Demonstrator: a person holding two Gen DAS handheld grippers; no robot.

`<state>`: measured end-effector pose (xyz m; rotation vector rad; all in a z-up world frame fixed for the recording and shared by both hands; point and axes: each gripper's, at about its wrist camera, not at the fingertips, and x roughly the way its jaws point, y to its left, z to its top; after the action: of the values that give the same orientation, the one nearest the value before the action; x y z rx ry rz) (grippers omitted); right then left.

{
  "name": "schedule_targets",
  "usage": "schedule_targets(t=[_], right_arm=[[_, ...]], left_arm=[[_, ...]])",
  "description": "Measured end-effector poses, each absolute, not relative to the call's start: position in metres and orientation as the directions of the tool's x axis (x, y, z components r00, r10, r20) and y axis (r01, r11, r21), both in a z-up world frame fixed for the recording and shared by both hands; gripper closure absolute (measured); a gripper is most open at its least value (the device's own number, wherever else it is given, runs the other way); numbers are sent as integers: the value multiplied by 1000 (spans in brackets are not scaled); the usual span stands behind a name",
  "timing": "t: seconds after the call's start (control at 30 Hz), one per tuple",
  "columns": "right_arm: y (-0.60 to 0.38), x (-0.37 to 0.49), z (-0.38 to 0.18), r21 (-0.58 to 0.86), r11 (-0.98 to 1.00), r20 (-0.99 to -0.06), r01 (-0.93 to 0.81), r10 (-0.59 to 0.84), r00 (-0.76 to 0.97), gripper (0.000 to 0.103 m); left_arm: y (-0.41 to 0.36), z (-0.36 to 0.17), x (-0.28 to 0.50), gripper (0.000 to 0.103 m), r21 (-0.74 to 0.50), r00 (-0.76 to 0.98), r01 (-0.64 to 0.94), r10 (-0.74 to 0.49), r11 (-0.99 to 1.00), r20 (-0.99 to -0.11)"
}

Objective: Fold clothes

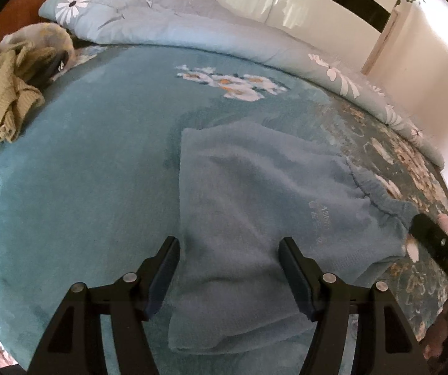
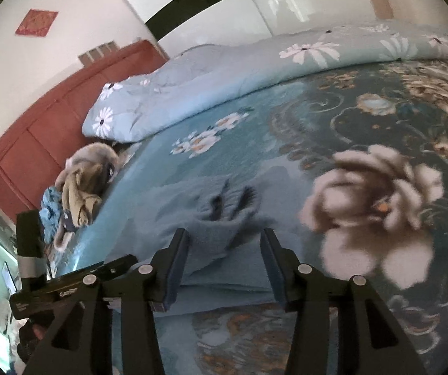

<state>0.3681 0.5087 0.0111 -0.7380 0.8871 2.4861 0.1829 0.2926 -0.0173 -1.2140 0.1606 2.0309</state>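
A light blue fleece garment (image 1: pixel 255 206) lies partly folded on the teal floral bedspread (image 1: pixel 83 162). My left gripper (image 1: pixel 228 243) is open, its fingers straddling the garment's near left part just above it. In the right wrist view the same garment (image 2: pixel 211 234) lies between my open right gripper's (image 2: pixel 225 234) fingers, at its gathered edge. The right gripper also shows in the left wrist view at the far right edge (image 1: pixel 439 243). Neither gripper holds cloth.
A pile of unfolded clothes, beige knit on top (image 1: pixel 8 93), sits at the head of the bed (image 2: pixel 80 193). A rolled pale blue daisy quilt (image 1: pixel 192 28) lies along the far side. A red headboard (image 2: pixel 46 125) and white wardrobe stand behind.
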Motion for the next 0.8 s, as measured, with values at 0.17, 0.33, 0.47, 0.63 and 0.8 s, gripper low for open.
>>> schedule_targets(t=[0.17, 0.33, 0.47, 0.63, 0.8], right_arm=[[517, 351, 38, 416, -788, -581, -455, 155, -799, 54], [520, 292, 23, 406, -833, -669, -376, 11, -744, 54], [524, 277, 1, 358, -816, -762, -454, 25, -647, 54], [523, 291, 13, 401, -809, -721, -431, 12, -693, 70], [522, 306, 25, 443, -801, -673, -403, 0, -740, 94]], left_arm=[[287, -13, 179, 33, -300, -256, -647, 570, -701, -781], [275, -7, 174, 33, -310, -269, -634, 578, -709, -771], [262, -2, 169, 33, -315, -289, -619, 582, -719, -760], [256, -3, 167, 33, -336, -286, -606, 592, -721, -754], [250, -2, 168, 33, -359, -278, -597, 604, -718, -747]])
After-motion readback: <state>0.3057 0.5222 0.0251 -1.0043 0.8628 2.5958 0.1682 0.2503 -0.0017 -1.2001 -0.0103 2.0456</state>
